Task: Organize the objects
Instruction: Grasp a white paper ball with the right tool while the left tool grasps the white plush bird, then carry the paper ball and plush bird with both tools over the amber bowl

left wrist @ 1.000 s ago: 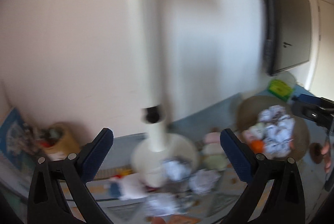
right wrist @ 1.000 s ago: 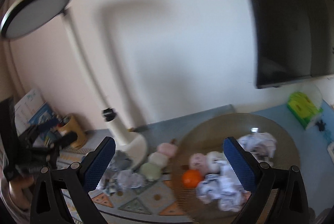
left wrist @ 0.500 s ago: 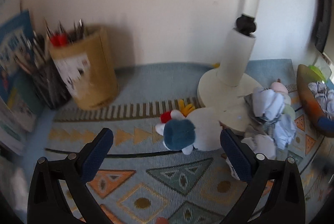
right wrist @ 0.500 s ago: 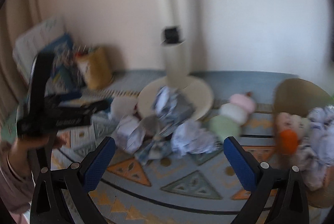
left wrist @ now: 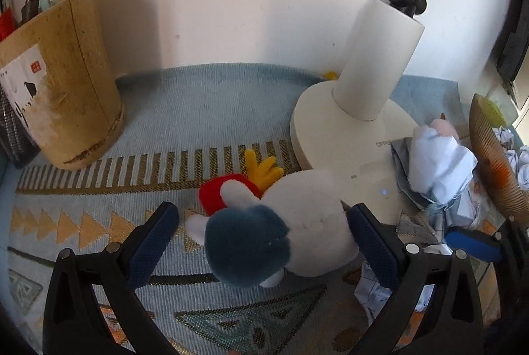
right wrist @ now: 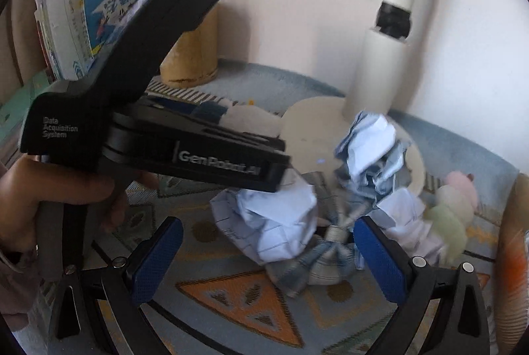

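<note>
Since the earlier frame both grippers have closed in on the patterned woven mat (left wrist: 205, 110).

Left gripper (left wrist: 263, 236): jaws spread, straddling a white plush toy with dark blue head and red-yellow trim (left wrist: 277, 232), lying against the cream lamp base (left wrist: 334, 127). Soft, light, compressible; grasp across the body.

Right gripper (right wrist: 267, 256): jaws spread before crumpled pale blue paper balls (right wrist: 281, 216). Featherlight, crushable.
</note>
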A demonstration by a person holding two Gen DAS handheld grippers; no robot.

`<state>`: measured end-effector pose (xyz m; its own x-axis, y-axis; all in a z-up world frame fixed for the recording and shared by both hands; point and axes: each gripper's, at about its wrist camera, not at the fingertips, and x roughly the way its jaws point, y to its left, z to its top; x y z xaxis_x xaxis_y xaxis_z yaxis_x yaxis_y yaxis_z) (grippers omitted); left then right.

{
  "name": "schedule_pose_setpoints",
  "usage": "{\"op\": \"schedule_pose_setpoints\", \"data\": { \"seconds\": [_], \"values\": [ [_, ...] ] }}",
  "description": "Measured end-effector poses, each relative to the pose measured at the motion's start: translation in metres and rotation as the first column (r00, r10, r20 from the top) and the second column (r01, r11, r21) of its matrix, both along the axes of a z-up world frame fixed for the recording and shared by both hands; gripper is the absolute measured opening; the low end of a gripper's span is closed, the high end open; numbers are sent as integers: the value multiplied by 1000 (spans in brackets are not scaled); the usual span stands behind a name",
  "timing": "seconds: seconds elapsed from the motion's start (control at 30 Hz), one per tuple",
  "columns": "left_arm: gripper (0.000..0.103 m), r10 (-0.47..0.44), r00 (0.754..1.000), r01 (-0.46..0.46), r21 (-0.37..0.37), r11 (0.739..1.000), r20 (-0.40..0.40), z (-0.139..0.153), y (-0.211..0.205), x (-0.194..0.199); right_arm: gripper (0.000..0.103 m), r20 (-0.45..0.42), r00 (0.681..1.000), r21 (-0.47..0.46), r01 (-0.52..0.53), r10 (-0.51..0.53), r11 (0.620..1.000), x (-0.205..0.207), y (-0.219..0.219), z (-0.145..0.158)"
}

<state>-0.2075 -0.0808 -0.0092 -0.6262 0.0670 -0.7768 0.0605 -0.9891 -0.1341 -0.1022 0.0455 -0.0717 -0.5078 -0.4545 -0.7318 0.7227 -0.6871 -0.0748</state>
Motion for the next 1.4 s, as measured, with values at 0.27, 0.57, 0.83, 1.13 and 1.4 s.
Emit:
{"op": "schedule_pose_setpoints", "data": {
  "seconds": [0.27,0.57,0.83,1.13,1.4],
  "values": [
    [69,7,998,-8,-17,1000,-64,10,5,9,56,5,998,-86,70,-70,994,-8,21,8],
    [69,78,973,-84,-19,996,-218,29,0,34,40,-104,994,-170,10,-28,985,18,31,24],
    [69,139,969,-132,47,990,-205,23,-20,39,40,-100,995,-272,-15,-13,962,22,47,30],
    [70,141,969,-137,32,990,-201,25,-16,30,40,-83,997,-283,-25,2,959,19,48,30],
    [70,143,969,-140,30,990,-202,26,-20,35,40,-61,998,-299,-21,2,954,15,52,30]
  ]
}}
